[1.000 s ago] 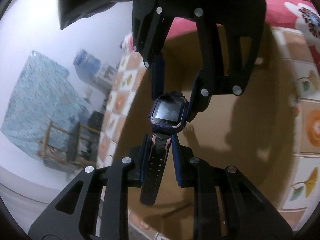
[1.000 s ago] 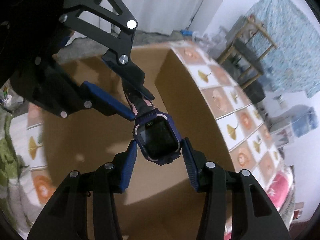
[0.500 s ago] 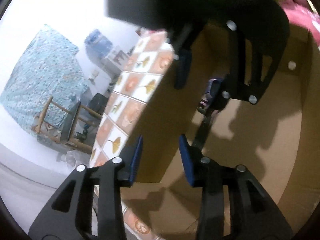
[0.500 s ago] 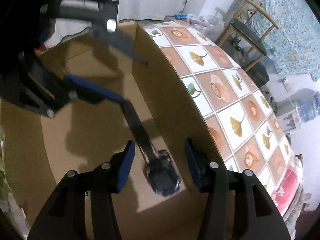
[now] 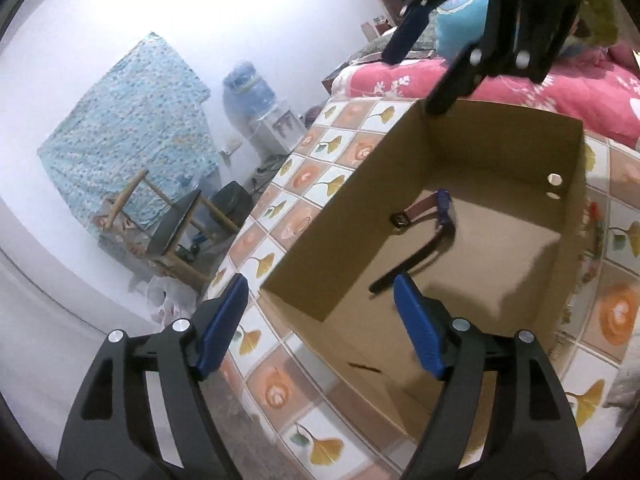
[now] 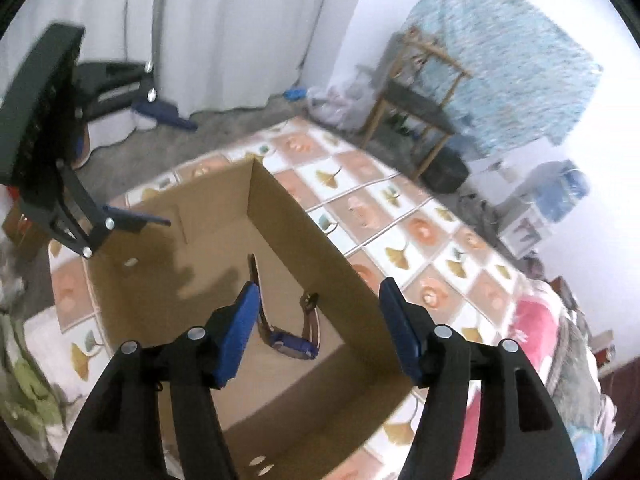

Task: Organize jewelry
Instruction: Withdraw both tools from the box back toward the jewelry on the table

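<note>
A: Where's the watch (image 5: 440, 216)?

B: On the floor of the cardboard box (image 5: 352, 184), lying on its side. Purple case (image 6: 290, 346) sits near the long wall on the patterned side. Straps are splayed, the buckle end (image 5: 400, 221) toward that wall and the long dark strap running out across the bottom. Nothing is touching it.

A: Grippers?

B: Left gripper (image 5: 320, 328) is above the box's near corner, jaws spreading and already wide, with nothing between the blue pads (image 5: 418, 332). One pad is over the box, the other outside over the cloth. Right gripper (image 6: 318, 330) hangs over the opposite end, jaws also spreading, empty. In its view the watch shows in the gap between the fingers, but down on the box floor, clear of them.

A: Do they see each other?

B: Yes. The right one shows at the top of the left view, the left one at the left edge of the right view. Both are blurred.

A: Surroundings?

B: The box sits on a tiled floral cloth (image 6: 400, 216). Beyond it are a pink blanket (image 5: 520, 92), a wooden stool (image 6: 416, 92), a blue patterned hanging (image 5: 132, 120) and a water jug (image 5: 248, 88).
</note>
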`<action>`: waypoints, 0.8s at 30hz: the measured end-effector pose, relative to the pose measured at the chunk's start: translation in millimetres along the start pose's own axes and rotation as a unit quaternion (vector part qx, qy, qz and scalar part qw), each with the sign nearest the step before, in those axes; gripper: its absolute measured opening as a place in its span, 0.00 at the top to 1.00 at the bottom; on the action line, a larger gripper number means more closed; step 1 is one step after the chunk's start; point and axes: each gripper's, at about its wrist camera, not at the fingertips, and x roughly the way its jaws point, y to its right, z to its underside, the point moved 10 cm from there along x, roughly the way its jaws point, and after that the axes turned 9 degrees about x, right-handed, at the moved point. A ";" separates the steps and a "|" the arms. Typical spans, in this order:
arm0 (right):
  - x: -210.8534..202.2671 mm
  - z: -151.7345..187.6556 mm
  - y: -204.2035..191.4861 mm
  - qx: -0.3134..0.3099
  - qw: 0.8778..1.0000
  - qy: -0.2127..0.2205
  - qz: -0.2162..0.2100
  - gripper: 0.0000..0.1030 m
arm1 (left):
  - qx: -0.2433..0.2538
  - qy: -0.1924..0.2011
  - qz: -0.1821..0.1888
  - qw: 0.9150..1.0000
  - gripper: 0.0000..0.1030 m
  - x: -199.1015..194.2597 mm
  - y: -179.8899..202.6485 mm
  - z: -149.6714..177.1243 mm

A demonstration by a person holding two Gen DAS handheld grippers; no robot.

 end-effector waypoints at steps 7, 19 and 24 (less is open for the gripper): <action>-28.7 17.6 -10.6 0.112 0.994 -0.010 -0.013 0.41 | -0.092 0.011 -0.006 0.996 0.30 -36.3 7.8 10.4; -76.6 132.8 -45.2 0.358 0.932 0.047 -0.027 0.20 | -0.363 0.014 0.019 0.932 0.19 -95.0 54.2 75.5; -38.3 225.4 -80.4 0.390 0.920 -0.026 0.035 0.18 | -0.364 -0.030 0.043 0.930 0.16 -88.9 120.3 97.4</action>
